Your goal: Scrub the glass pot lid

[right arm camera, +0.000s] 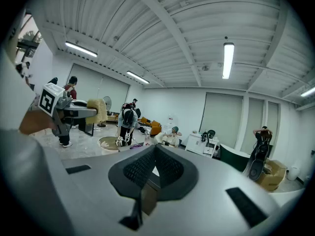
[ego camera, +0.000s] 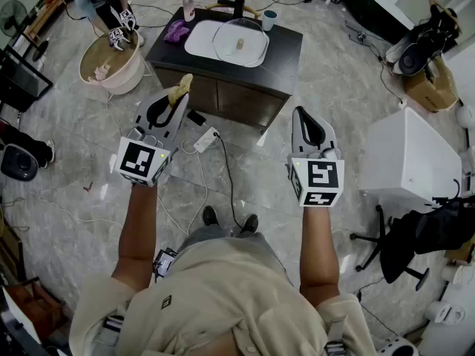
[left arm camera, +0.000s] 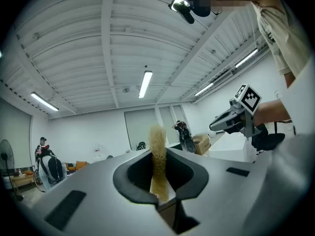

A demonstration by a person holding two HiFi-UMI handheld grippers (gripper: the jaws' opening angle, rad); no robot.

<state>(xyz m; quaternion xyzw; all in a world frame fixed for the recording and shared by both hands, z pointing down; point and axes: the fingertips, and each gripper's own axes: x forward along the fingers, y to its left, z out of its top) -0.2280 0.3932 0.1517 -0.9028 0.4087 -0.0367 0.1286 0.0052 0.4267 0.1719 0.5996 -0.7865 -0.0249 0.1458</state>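
The glass pot lid lies over the white sink basin in a dark counter, far ahead of both grippers. In the head view my left gripper is held up in the air, well short of the counter, shut on a tan scrub sponge. From the left gripper view, the sponge stands up between the closed jaws of the left gripper. My right gripper is level with the left one, and the right gripper is shut with nothing in it.
On the counter stand a pink soap bottle, a black faucet, a teal cup and a purple cloth. A beige tub sits left, a white cabinet right. A power strip and cables lie on the floor.
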